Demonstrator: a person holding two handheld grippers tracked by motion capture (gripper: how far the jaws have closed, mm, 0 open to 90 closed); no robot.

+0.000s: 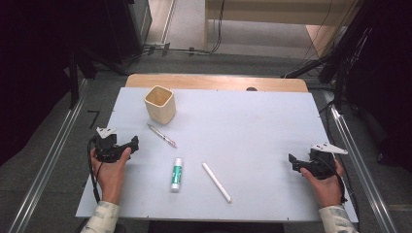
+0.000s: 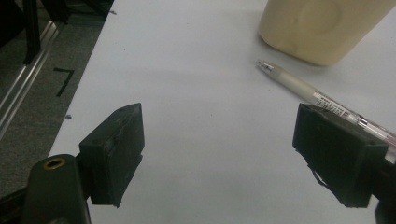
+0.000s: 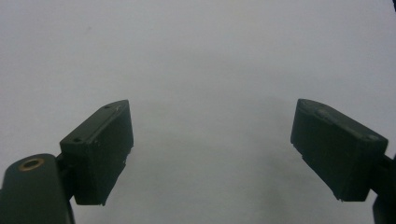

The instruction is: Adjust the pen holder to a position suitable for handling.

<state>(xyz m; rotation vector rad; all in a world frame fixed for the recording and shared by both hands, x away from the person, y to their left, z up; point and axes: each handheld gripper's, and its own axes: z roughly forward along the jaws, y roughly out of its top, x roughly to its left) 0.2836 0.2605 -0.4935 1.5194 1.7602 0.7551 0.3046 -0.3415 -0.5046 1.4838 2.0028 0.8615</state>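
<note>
White table point(image 1: 252, 121) bare between grippers; left gripper point(image 1: 132, 143), right gripper point(image 1: 293, 162) fingers spread, empty.

We see a pale grey tabletop point(image 1: 252, 126) on a wooden table; on it stand a cream square cup point(image 1: 160, 104), with a pen point(image 1: 162, 135) just beside, a glue stick point(image 1: 177, 174) and a white stick point(image 1: 216, 182) nearer us.
</note>
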